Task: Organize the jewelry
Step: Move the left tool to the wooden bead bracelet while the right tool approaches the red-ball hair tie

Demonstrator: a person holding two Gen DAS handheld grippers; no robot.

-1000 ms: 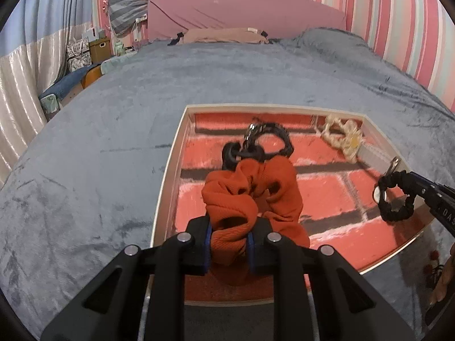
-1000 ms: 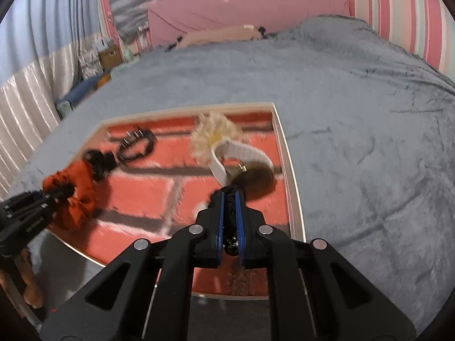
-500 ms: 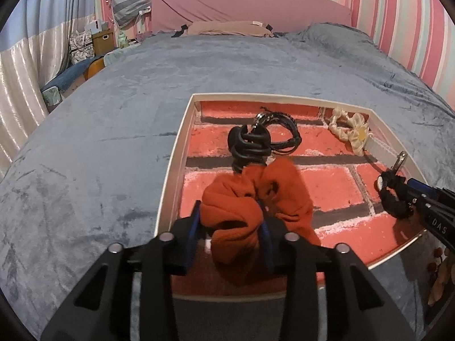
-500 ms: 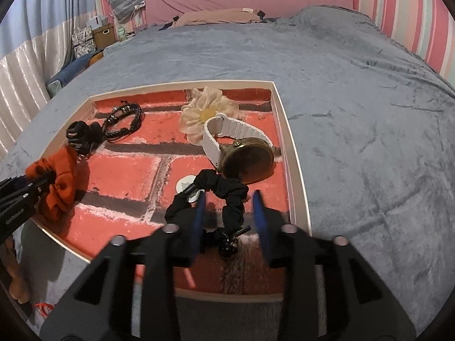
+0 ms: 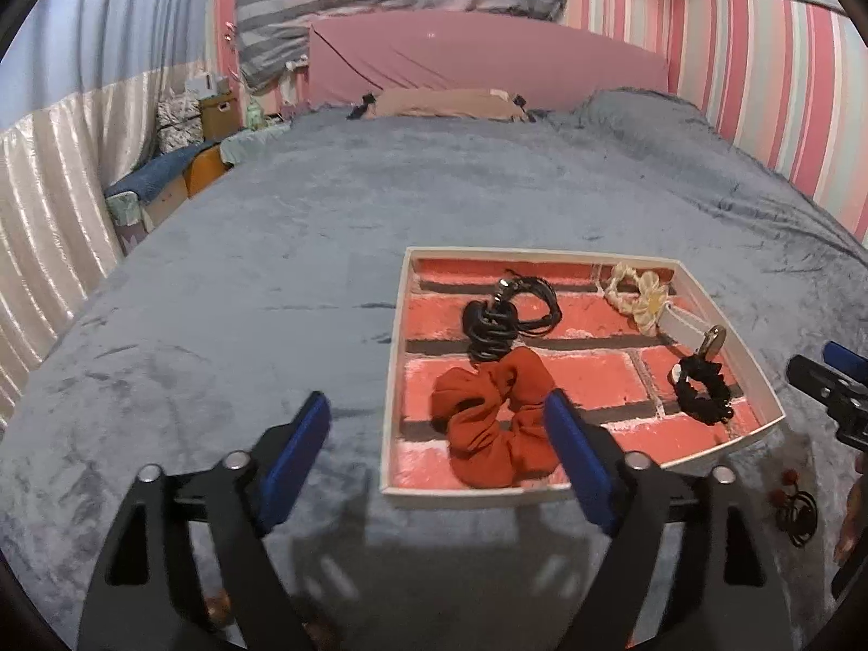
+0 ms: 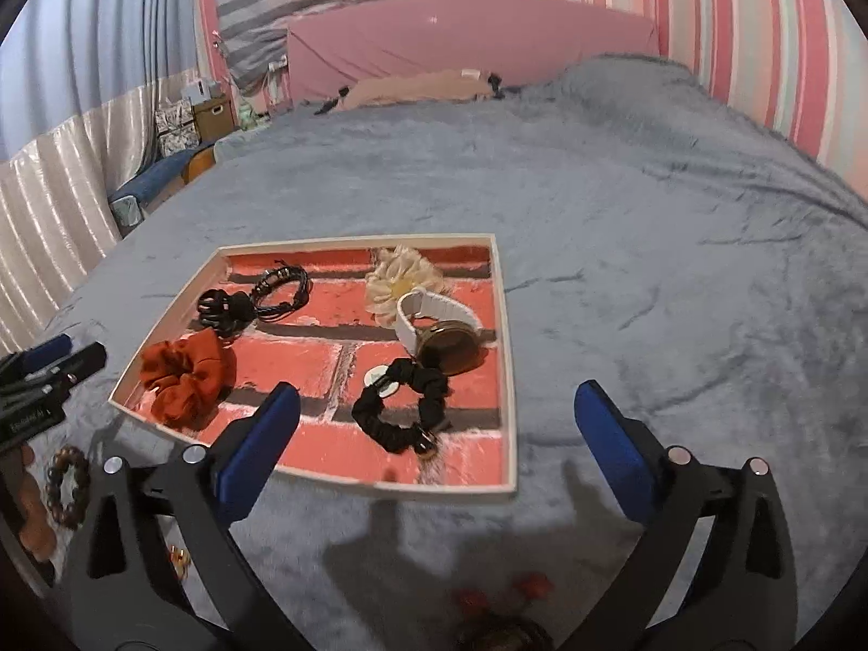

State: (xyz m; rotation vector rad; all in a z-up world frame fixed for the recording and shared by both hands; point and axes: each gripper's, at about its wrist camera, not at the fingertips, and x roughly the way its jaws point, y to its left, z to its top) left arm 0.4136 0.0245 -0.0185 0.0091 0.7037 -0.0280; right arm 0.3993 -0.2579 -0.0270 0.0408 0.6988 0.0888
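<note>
A shallow tray (image 5: pixel 391 380) with a brick-pattern floor lies on the grey bed. An orange scrunchie (image 5: pixel 493 423) rests loose at its near left. My left gripper (image 5: pixel 434 407) hangs above and behind it, jaws opening wide, pads touching nothing. In the right wrist view a black scrunchie (image 6: pixel 401 407) lies in the tray (image 6: pixel 510 380) beside a white-strapped watch (image 6: pixel 445 336). My right gripper (image 6: pixel 436 396) is above it, jaws opening, nothing between the pads. A cream flower (image 6: pixel 399 276), a black cord bracelet (image 6: pixel 282 285) and a black coil tie (image 6: pixel 222 309) lie further back.
A brown bead bracelet (image 6: pixel 68 485) lies on the blanket left of the tray. Red beads with dark rings (image 5: pixel 795 504) lie near the tray's right corner. A pink headboard (image 5: pixel 488 59) and a pillow stand at the far end of the bed.
Both grippers went from shut to wide open. The orange scrunchie dropped from the left, the black scrunchie from the right. Both grippers drew back and up from the tray.
</note>
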